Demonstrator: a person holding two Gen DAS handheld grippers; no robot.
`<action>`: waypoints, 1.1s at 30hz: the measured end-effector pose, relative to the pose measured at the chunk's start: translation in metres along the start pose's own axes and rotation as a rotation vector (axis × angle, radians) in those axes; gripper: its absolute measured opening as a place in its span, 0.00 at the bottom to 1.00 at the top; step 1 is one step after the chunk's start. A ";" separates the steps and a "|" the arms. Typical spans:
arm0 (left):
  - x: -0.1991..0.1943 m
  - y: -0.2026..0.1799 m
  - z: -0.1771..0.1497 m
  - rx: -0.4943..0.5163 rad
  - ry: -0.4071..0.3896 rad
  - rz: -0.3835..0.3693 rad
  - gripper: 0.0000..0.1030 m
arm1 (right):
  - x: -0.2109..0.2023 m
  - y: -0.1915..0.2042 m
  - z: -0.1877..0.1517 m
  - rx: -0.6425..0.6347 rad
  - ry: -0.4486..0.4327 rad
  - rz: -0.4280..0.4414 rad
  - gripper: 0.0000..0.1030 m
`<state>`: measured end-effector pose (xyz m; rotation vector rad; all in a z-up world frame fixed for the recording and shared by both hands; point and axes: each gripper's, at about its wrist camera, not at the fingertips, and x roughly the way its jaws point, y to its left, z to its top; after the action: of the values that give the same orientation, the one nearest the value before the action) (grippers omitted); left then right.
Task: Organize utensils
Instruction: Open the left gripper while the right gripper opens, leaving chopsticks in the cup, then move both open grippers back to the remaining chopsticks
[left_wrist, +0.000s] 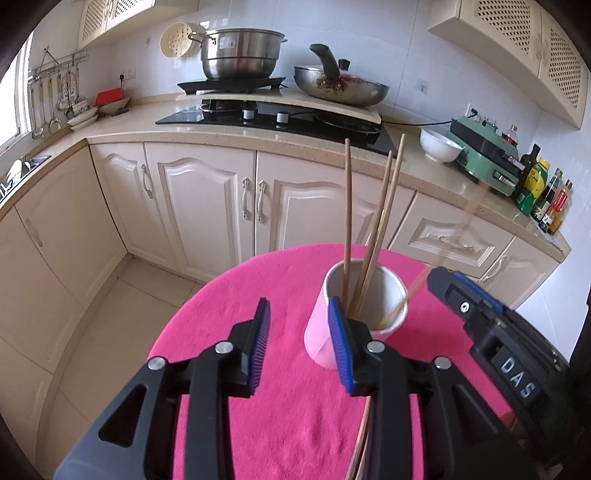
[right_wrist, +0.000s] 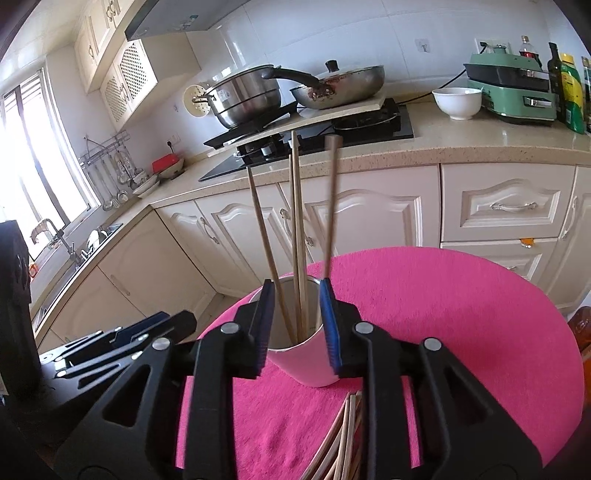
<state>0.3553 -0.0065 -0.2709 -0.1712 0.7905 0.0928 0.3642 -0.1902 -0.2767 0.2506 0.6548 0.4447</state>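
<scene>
pink cup (left_wrist: 318, 332) stands on the pink cloth (left_wrist: 288, 424) of the round table, with three chopsticks (left_wrist: 347, 221) upright in it. a fourth, blurred chopstick (right_wrist: 331, 206) leans at the rim beside the right gripper (right_wrist: 297, 325), whose jaws stand apart, gripping nothing i can make out. left gripper (left_wrist: 297, 345) is released and empty, just beside the cup. judged partway done: loose chopsticks (right_wrist: 345, 443) lie under the gripper, count unclear, cut off by the frame.

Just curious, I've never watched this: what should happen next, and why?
Probably the right gripper drops back to the loose chopsticks on the pink cloth and takes another. Its jaws are open and empty, and the cup already holds several.
</scene>
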 end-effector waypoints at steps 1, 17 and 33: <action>-0.002 0.001 -0.002 -0.002 0.005 -0.003 0.31 | -0.002 0.001 0.000 0.001 -0.002 0.001 0.25; 0.006 -0.008 -0.069 0.083 0.248 -0.111 0.31 | -0.061 -0.027 -0.033 -0.013 0.059 -0.123 0.27; 0.071 -0.054 -0.129 0.290 0.496 -0.102 0.31 | -0.056 -0.077 -0.103 0.117 0.257 -0.192 0.27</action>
<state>0.3230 -0.0826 -0.4042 0.0451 1.2763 -0.1680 0.2842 -0.2754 -0.3538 0.2405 0.9499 0.2556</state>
